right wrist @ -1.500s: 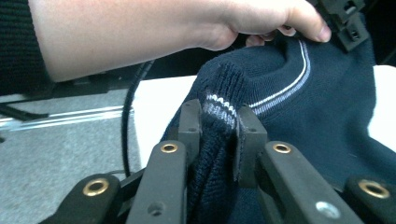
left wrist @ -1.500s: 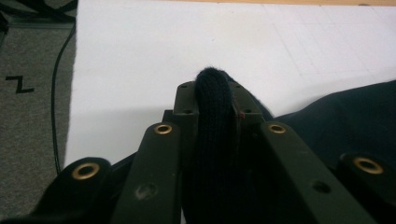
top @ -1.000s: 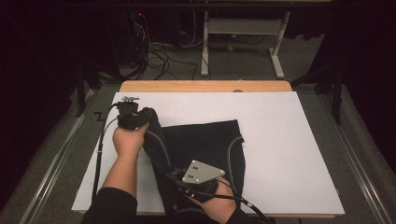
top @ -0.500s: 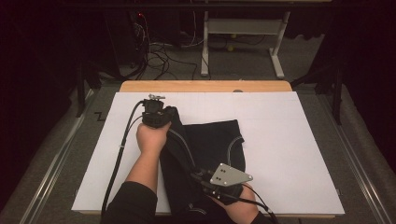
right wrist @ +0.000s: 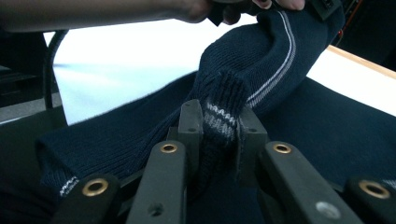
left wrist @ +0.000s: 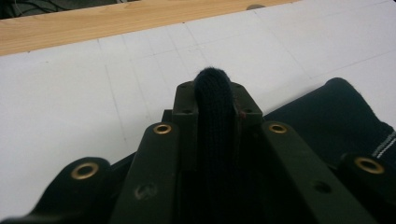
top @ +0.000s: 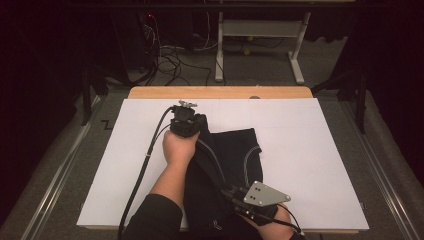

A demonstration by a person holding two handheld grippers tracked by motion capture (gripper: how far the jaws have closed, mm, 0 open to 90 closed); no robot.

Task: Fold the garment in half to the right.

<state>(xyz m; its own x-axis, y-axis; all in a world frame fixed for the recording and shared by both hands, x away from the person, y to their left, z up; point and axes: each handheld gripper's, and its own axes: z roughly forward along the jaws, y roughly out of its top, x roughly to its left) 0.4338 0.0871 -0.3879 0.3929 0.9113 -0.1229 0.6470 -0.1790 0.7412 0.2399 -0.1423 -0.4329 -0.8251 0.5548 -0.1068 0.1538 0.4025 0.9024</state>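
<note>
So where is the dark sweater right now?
In the high view the dark sweater lies mid-table on the white sheet, pinched at its far edge by the left gripper and near the front by the right gripper.

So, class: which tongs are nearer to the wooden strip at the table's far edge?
Left. The left tongs, gripping the dark sweater, sit just short of the wooden strip. The right tongs grip the sweater at the near edge, far from it.

Before you lies a white table (top: 320,150) with a wooden far edge (top: 220,92). Beyond it you see grey carpeted floor (top: 330,65), tangled cables (top: 172,57), a white stand's legs (top: 260,35) and dark surroundings.
</note>
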